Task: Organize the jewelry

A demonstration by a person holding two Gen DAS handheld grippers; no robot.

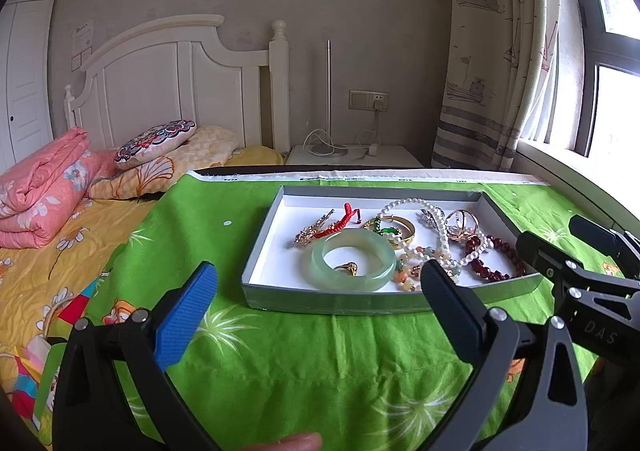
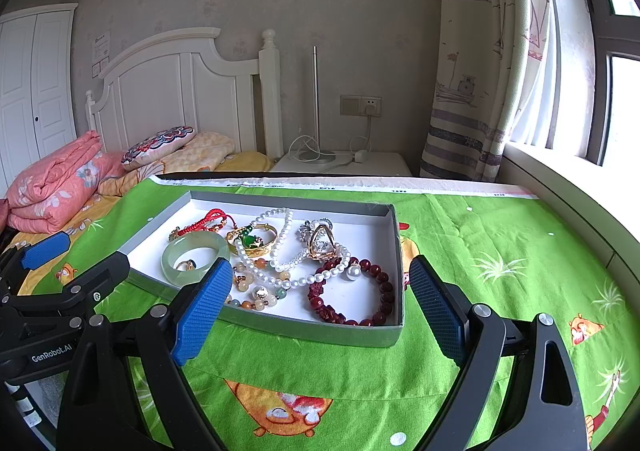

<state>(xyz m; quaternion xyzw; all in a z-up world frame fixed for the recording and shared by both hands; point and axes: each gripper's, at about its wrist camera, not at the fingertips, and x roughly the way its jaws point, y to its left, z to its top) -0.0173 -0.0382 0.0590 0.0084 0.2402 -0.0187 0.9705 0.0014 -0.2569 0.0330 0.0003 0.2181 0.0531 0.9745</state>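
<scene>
A shallow grey tray (image 1: 260, 243) (image 2: 394, 251) with a white floor lies on the green cloth. In it are a pale green jade bangle (image 1: 347, 260) (image 2: 195, 256) with a gold ring inside, a pearl necklace (image 1: 440, 227) (image 2: 280, 247), a dark red bead bracelet (image 1: 494, 257) (image 2: 352, 295), a red cord bracelet (image 1: 340, 221) (image 2: 204, 223), a gold bangle with a green stone (image 1: 390, 229) (image 2: 252, 241) and other pieces. My left gripper (image 1: 320, 287) is open and empty in front of the tray. My right gripper (image 2: 320, 283) is open and empty, just before the tray's near edge.
The green cartoon-print cloth (image 1: 280, 363) (image 2: 500, 251) covers the work surface. A bed with pink quilt (image 1: 44, 187) and pillows lies to the left. A white nightstand (image 1: 356, 157) stands behind, a window sill (image 2: 560, 175) to the right.
</scene>
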